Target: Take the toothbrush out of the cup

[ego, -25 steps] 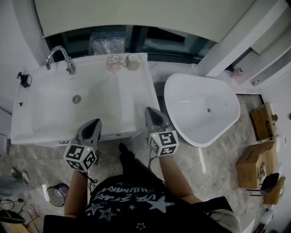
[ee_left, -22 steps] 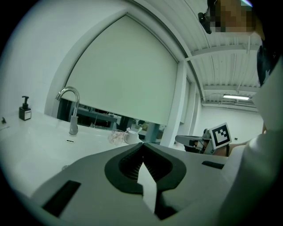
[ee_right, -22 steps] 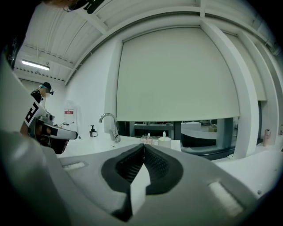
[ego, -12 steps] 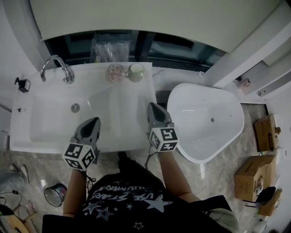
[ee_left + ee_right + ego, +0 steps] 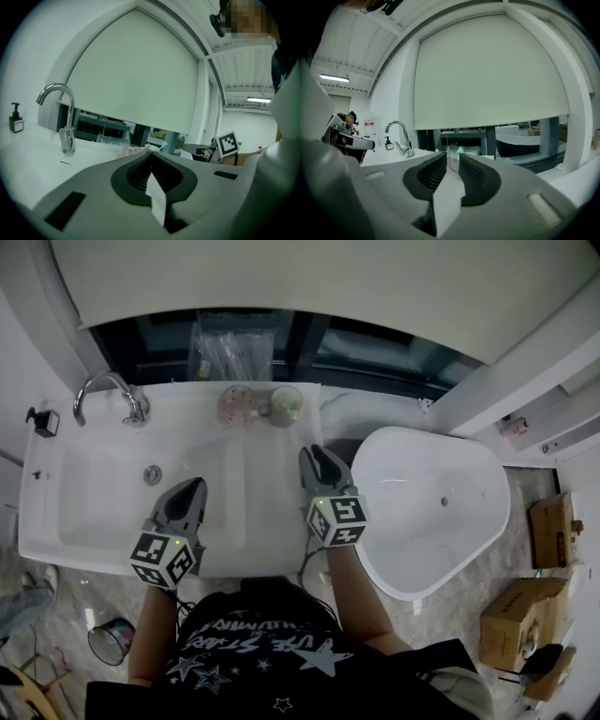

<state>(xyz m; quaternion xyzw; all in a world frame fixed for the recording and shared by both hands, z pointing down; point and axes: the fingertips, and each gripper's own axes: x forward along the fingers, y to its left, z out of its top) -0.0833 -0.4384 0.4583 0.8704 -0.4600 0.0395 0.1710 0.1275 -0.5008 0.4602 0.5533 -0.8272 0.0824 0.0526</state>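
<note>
Two cups stand at the back edge of the white sink counter (image 5: 281, 512): a clear pinkish cup (image 5: 234, 405) and a pale cup (image 5: 285, 403) beside it. I cannot make out a toothbrush in either. My left gripper (image 5: 192, 486) hovers over the basin, shut and empty; in the left gripper view its jaws (image 5: 151, 154) meet, with the clear cup (image 5: 131, 150) far beyond them. My right gripper (image 5: 314, 454) is over the counter's right side, short of the cups. Its jaws (image 5: 452, 159) have just been opening and stand slightly apart, with nothing between them.
A chrome tap (image 5: 117, 390) and a small soap bottle (image 5: 42, 420) stand at the basin's back left. A plastic bag (image 5: 230, 348) lies behind the cups. A white bathtub (image 5: 436, 502) sits right of the sink, cardboard boxes (image 5: 553, 531) beyond it.
The person has stepped up to the sink. Both grippers have moved forward from its front edge to over the basin, closer to the cups.
</note>
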